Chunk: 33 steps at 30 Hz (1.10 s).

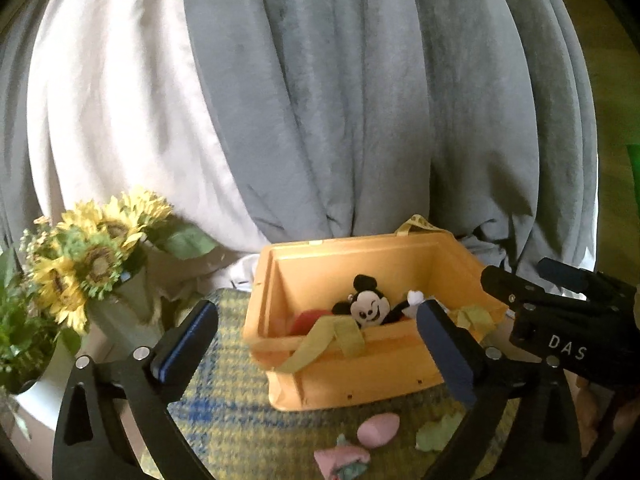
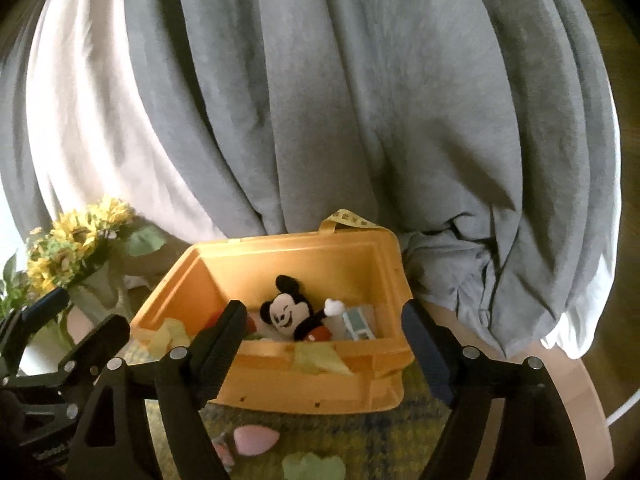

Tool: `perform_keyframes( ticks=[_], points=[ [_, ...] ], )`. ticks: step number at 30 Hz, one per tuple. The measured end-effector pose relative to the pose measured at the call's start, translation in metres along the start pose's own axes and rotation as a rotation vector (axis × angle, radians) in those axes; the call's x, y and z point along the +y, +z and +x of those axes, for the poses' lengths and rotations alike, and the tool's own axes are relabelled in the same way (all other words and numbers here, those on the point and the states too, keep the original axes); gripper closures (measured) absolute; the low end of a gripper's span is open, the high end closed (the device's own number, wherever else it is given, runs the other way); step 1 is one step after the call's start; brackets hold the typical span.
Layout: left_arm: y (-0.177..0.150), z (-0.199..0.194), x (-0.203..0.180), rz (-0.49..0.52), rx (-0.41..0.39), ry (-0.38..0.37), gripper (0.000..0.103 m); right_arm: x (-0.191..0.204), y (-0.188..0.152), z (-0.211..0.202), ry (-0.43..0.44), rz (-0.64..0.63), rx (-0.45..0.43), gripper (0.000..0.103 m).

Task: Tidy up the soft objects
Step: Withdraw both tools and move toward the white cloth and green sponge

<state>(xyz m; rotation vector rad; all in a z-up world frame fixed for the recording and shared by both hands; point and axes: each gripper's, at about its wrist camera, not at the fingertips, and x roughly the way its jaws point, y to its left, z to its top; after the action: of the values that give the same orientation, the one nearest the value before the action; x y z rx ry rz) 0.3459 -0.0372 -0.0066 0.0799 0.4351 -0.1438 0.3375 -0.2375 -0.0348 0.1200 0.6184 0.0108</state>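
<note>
An orange plastic bin (image 1: 360, 376) stands on a plaid mat, with a black, white and red mouse plush (image 1: 368, 308) lying inside it. Pale green fabric (image 1: 328, 340) hangs over its near rim. My left gripper (image 1: 316, 320) is open wide just in front of the bin, nothing between its pads. In the right wrist view the same bin (image 2: 312, 384) and plush (image 2: 290, 314) sit behind my right gripper (image 2: 324, 316), which is also open and holds nothing. A pink soft piece (image 1: 378, 428), a green one (image 1: 438, 432) and a pink-and-teal one (image 1: 342, 458) lie on the mat before the bin.
A vase of sunflowers (image 1: 88, 260) stands left of the bin, close to the left gripper's finger. Grey curtains (image 1: 360, 100) and white curtains (image 1: 120, 100) hang behind. The round wooden table's edge (image 2: 576, 380) curves at the right. The right gripper's body (image 1: 560, 320) is beside the bin's right end.
</note>
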Motion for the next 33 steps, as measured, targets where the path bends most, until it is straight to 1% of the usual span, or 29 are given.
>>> perform_keyframes(
  ticks=[10,14,18,25,27,33],
  points=[
    [-0.021,-0.043,-0.006,-0.001,0.003,0.036,0.000,0.000,-0.016,-0.026,0.049,-0.023,0.011,0.022],
    [-0.029,-0.055,-0.008,0.001,0.001,0.057,0.001,0.000,-0.024,-0.034,0.071,-0.040,0.019,0.022],
    [-0.039,-0.064,-0.012,-0.015,0.019,0.076,0.001,0.000,-0.034,-0.038,0.100,-0.052,0.034,0.022],
    [-0.066,-0.068,-0.024,-0.020,0.087,0.093,0.001,-0.003,-0.057,-0.035,0.145,-0.090,0.088,0.022],
    [-0.075,-0.067,-0.029,-0.015,0.111,0.101,0.003,-0.003,-0.064,-0.031,0.157,-0.105,0.113,0.022],
    [-0.098,-0.057,-0.038,-0.007,0.184,0.093,0.008,-0.005,-0.088,-0.018,0.178,-0.155,0.183,0.022]
  ],
)
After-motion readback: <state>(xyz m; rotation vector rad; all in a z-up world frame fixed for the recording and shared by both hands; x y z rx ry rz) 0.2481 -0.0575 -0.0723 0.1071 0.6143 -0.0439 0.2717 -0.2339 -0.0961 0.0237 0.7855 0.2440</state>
